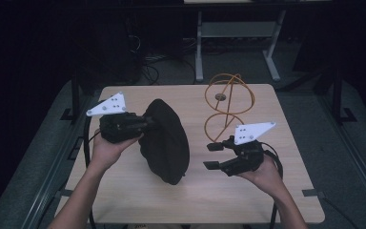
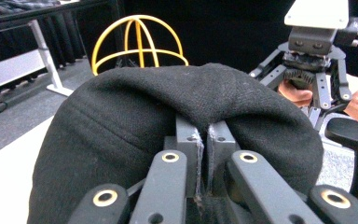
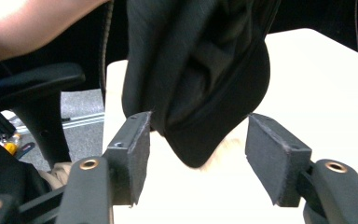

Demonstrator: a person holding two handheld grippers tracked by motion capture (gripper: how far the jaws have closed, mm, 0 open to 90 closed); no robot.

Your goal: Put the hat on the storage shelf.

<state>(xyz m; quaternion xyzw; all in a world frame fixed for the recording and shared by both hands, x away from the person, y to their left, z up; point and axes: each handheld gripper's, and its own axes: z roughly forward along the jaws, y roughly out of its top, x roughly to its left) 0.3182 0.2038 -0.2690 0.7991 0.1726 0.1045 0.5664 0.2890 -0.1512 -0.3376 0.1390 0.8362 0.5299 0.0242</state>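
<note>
A black cloth cap [image 1: 164, 140] stands on edge at the middle of the wooden table [image 1: 248, 191]. My left gripper [image 1: 150, 123] is shut on the cap's upper left fabric. In the left gripper view its jaws [image 2: 204, 133] pinch a fold of the cap [image 2: 186, 107]. My right gripper [image 1: 213, 156] is open, just right of the cap and apart from it. In the right gripper view the cap's lower end [image 3: 200, 70] hangs beyond the open gripper [image 3: 200, 149]. A yellow wire stand [image 1: 228, 98] rises at the table's back right.
The wire stand's dome [image 2: 137, 42] rises behind the cap in the left gripper view. A black chair part [image 3: 32, 84] and grey floor lie past the table's edge [image 3: 331, 84]. A white desk frame [image 1: 200, 47] stands behind the table.
</note>
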